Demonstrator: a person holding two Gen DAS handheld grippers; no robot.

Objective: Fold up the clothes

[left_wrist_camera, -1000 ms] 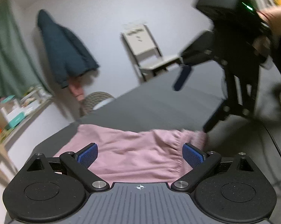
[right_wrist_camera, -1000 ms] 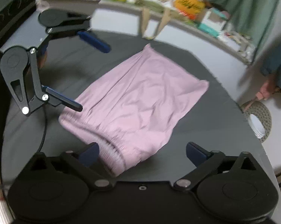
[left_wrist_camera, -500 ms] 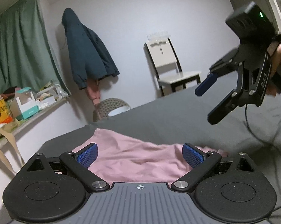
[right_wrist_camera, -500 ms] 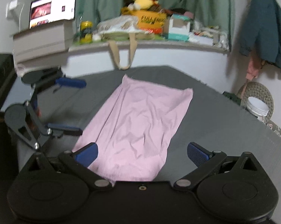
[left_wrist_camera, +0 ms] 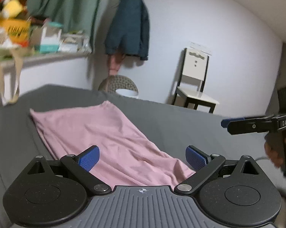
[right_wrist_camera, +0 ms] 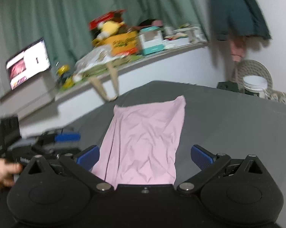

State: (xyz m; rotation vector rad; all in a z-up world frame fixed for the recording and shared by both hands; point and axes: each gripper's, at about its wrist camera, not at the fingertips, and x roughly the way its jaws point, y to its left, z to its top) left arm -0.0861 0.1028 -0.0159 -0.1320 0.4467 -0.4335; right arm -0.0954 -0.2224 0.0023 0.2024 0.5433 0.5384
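We note the left gripper (left_wrist_camera: 142, 158) and right gripper (right_wrist_camera: 145, 156) both spread, hovering at the pink garment's (right_wrist_camera: 144, 140) near end, presumably lining up a fold grasp.

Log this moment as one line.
step: fold clothes | pink garment: flat on grey bed | left tongs: open, empty | right tongs: open, empty

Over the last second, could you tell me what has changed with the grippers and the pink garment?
Both grippers pulled back and levelled out: the right gripper dropped from overhead to low behind the garment, beside the left gripper. Both stayed open and empty; the garment stayed flat on the grey bed.
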